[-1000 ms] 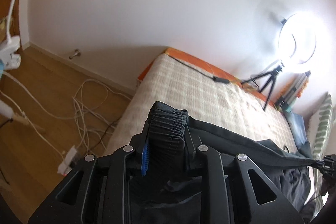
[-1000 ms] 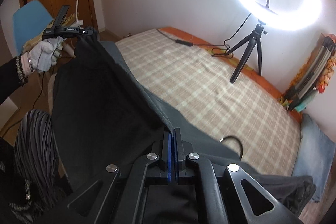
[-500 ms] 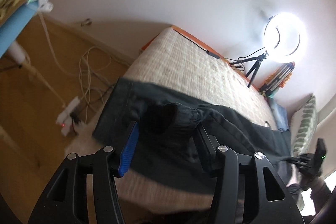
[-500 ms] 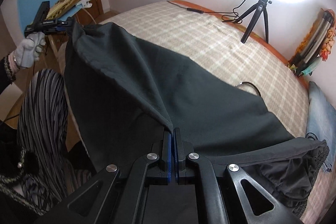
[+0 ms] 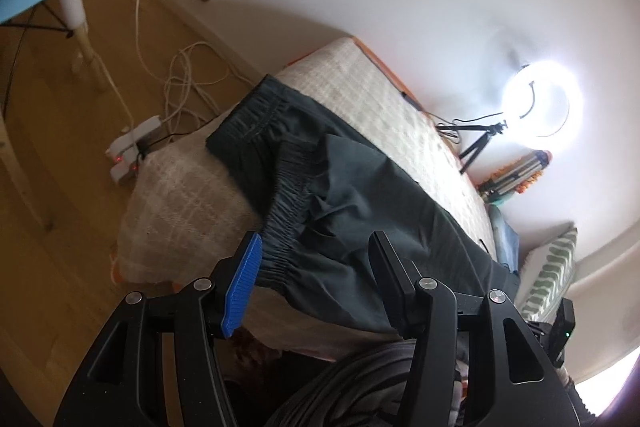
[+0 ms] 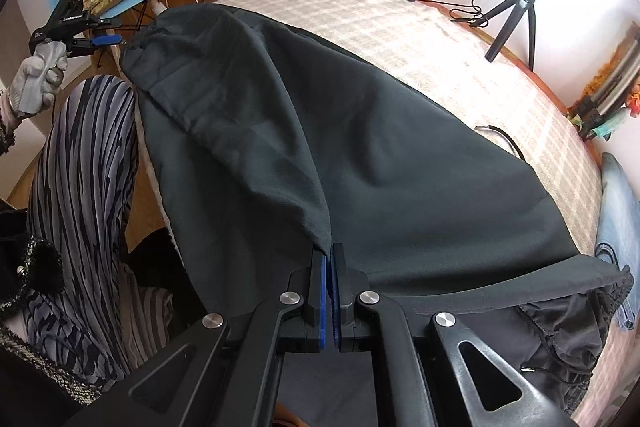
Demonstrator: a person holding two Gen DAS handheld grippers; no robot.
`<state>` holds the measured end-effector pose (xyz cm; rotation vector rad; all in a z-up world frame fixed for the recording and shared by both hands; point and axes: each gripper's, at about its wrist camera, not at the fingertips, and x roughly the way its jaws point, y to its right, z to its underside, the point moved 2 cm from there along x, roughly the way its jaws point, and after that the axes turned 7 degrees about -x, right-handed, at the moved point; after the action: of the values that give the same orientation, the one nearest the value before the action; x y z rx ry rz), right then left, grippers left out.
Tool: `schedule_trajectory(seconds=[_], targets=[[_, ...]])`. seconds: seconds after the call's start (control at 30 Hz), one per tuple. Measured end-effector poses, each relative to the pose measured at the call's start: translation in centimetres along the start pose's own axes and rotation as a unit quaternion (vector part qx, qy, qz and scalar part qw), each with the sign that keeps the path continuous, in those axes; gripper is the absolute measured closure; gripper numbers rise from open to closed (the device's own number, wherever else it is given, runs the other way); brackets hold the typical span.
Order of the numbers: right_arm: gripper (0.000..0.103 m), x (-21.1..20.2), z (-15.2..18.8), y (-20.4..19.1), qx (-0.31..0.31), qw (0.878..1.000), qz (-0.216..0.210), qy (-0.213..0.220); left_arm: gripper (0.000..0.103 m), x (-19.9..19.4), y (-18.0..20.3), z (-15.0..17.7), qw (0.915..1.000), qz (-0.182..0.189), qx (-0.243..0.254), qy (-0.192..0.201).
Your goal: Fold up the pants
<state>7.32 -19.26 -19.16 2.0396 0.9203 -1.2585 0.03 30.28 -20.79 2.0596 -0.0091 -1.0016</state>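
Bed point(image 6: 460, 39): checked cover, black pants point(image 6: 360, 147) spread across.
Left claw point(image 5: 316, 267): released.
Right claw point(image 6: 330, 259): clenched on pants fabric.
Room: ring light point(image 5: 540, 103), wood floor point(image 5: 60, 187).

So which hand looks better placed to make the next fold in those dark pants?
Probably the right gripper: its jaws are shut on the pants, ready to carry that edge over. The left gripper hangs open, holding nothing.

1 pants point(image 6: 360, 131), 2 tools point(image 5: 316, 267), 1 bed point(image 6: 440, 39)
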Motion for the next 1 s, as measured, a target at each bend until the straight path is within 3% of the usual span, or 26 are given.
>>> schedule_trajectory(seconds=[0.13,0.27,0.4,0.43,0.47,0.53,0.8,1.0], targets=[[0.103,-0.2,0.0,-0.2,-0.006,1.0,0.005,0.001,0.048,1.1,-0.3,0.0,0.9988,-0.049,-0.001,0.007],[0.103,-0.4,0.3,-0.2,-0.003,1.0,0.005,0.003,0.044,2.2,0.0,0.0,0.996,-0.086,0.023,0.009],[0.103,-0.1,0.3,-0.2,-0.001,1.0,0.006,0.001,0.047,3.6,0.6,0.7,0.9907,-0.121,0.063,0.005],[0.103,0.0,0.2,-0.2,-0.001,1.0,0.008,0.001,0.05,3.8,0.8,0.8,0.9892,-0.128,0.07,0.003],[0.103,0.1,0.2,-0.2,-0.002,1.0,0.009,0.001,0.067,3.9,1.1,1.0,0.9875,-0.136,0.079,0.006],[0.103,0.2,0.1,-0.1,-0.002,1.0,0.01,0.002,0.084,4.0,1.3,1.3,0.9851,-0.147,0.089,0.004],[0.103,-0.3,-0.9,0.5,0.01,0.999,0.024,0.019,0.095,2.2,1.7,-0.2,0.9864,-0.13,0.096,0.032],[0.103,-2.2,-2.4,1.0,0.029,0.997,0.047,0.057,0.098,1.4,3.6,-3.2,0.9814,-0.129,0.13,0.058]])
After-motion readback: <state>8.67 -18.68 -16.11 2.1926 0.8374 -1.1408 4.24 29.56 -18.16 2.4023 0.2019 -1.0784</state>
